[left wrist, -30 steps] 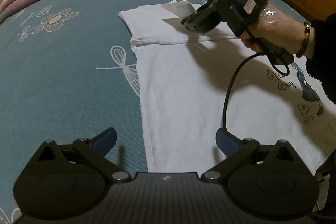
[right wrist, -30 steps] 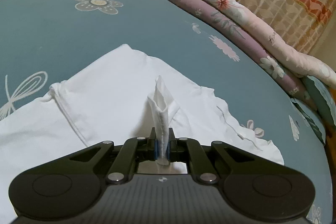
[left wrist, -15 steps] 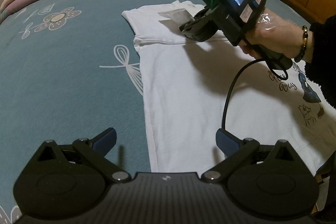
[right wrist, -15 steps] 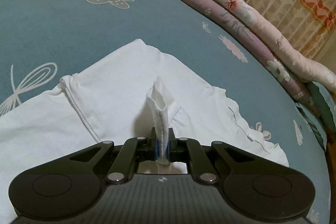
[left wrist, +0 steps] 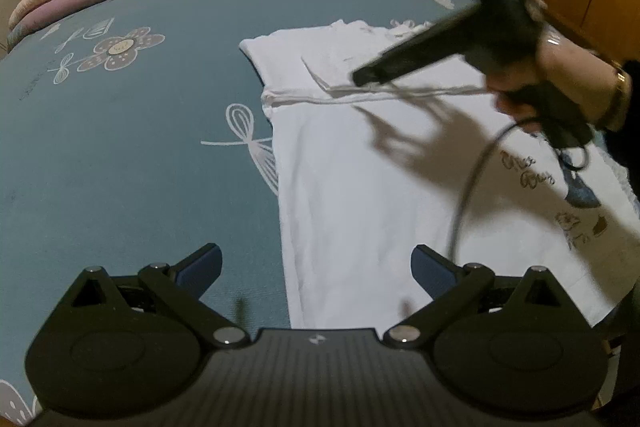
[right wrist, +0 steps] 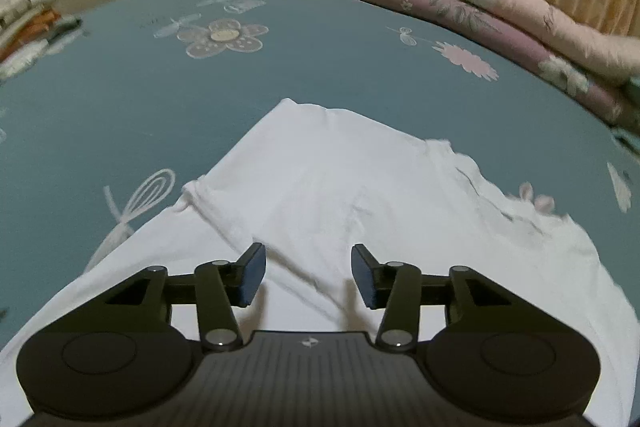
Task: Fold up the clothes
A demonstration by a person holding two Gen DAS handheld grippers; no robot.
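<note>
The white cotton T-shirt with a printed front (left wrist: 384, 187) lies flat on the teal flower-patterned bedsheet (left wrist: 140, 155), its sleeve at twelve o'clock folded in; the right gripper (right wrist: 307, 273) is opening with nothing between its jaws; the left gripper (left wrist: 316, 269) hovers wide open at the hem's six o'clock edge; best lift clear without snagging the fold, then smooth it.

A white T-shirt (left wrist: 360, 187) lies on a teal bedsheet (left wrist: 140, 147) printed with pale flowers.
</note>
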